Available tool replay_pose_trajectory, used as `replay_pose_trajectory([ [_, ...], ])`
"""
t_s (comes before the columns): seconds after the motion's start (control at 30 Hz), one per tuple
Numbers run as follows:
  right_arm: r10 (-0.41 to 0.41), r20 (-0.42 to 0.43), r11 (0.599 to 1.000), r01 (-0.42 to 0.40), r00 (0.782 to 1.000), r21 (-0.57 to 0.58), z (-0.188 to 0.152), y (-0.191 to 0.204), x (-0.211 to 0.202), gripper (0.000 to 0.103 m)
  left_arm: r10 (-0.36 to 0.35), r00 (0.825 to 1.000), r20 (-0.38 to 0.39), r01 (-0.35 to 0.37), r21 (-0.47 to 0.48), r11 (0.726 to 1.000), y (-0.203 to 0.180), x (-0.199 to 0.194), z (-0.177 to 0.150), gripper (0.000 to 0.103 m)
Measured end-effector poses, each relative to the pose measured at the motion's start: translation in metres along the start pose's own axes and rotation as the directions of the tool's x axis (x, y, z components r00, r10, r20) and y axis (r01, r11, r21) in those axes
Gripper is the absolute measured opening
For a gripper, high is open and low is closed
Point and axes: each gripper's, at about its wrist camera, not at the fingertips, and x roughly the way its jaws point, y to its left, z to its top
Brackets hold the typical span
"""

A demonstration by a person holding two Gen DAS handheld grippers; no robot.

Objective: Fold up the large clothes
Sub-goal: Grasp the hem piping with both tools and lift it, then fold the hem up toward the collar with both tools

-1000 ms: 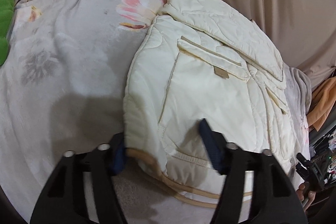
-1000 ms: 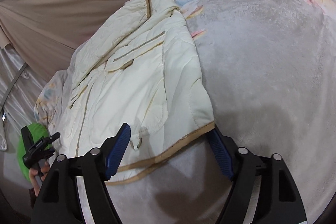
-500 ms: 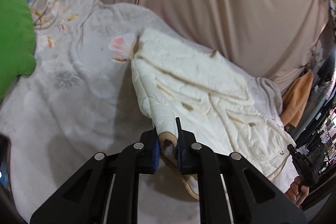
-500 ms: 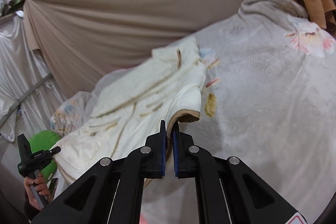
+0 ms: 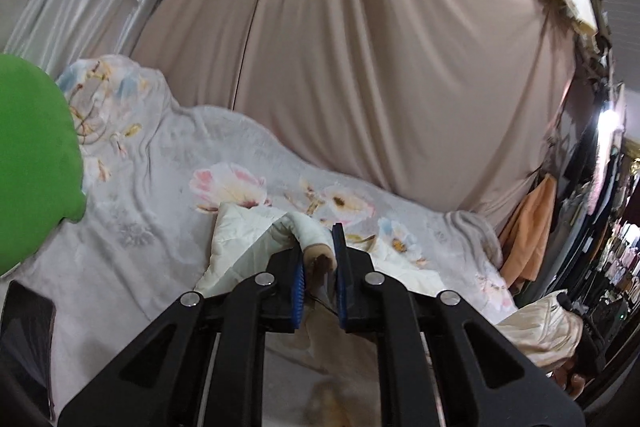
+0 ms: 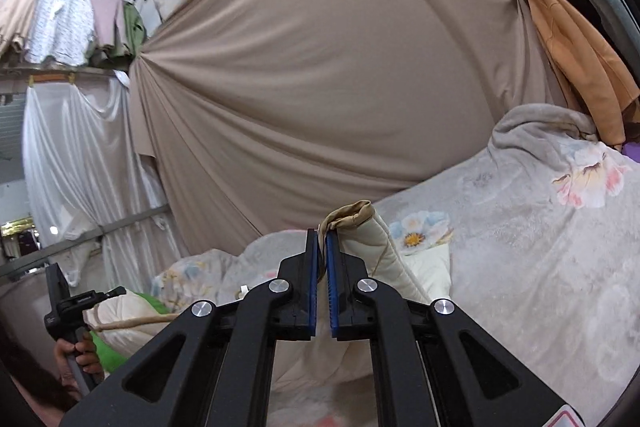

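Note:
A cream quilted jacket [image 5: 244, 247] with tan trim lies on a grey floral blanket [image 5: 152, 195]. My left gripper [image 5: 319, 239] is shut on the jacket's tan-edged hem and holds it raised above the blanket. My right gripper [image 6: 322, 239] is shut on the hem's other corner of the jacket [image 6: 384, 247], also lifted. The rest of the jacket hangs down below both grippers and is mostly hidden by them. In the right wrist view the left gripper's handle and the hand on it [image 6: 68, 311] show at lower left.
A beige curtain [image 5: 380, 67] hangs behind the bed. A green cushion [image 5: 28, 167] sits at the left. An orange cloth [image 5: 528, 227] hangs at the right, also in the right wrist view [image 6: 576, 47]. A dark flat object [image 5: 24, 331] lies at the blanket's near left edge.
Both grippers closed on the jacket's hem corners and lifted them up off the blanket; the views now tilt higher toward the curtain, and most of the jacket has dropped below view.

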Motion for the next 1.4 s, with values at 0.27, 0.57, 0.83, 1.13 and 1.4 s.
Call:
replay_pose_trajectory([
  [0.27, -0.112, -0.085, 0.994, 0.113, 0.99, 0.001, 0.031, -0.013, 0.121, 0.004, 0.17, 0.982, -0.082, -0.165, 0.065, 0.984, 0.012, 0.124, 0.029, 0.012],
  [0.57, -0.269, -0.277, 0.957, 0.289, 0.923, 0.032, 0.007, -0.065, 0.247, 0.004, 0.367, 0.898, -0.244, -0.335, 0.163, 0.928, 0.041, 0.252, 0.004, 0.012],
  [0.83, -0.304, -0.432, 0.936, 0.351, 0.849, 0.032, -0.037, -0.105, 0.293, 0.004, 0.377, 0.873, -0.31, -0.333, 0.187, 0.924, 0.06, 0.291, -0.024, 0.014],
  [1.13, -0.36, -0.514, 0.922, 0.38, 0.779, -0.07, -0.058, -0.103, 0.313, 0.005, 0.343, 0.887, -0.309, -0.309, 0.153, 0.939, 0.068, 0.294, -0.034, 0.015],
  [1.4, -0.322, -0.522, 0.932, 0.361, 0.79, -0.029, -0.061, -0.11, 0.313, 0.007, 0.293, 0.905, -0.308, -0.279, 0.088, 0.956, 0.074, 0.29, -0.033, 0.016],
])
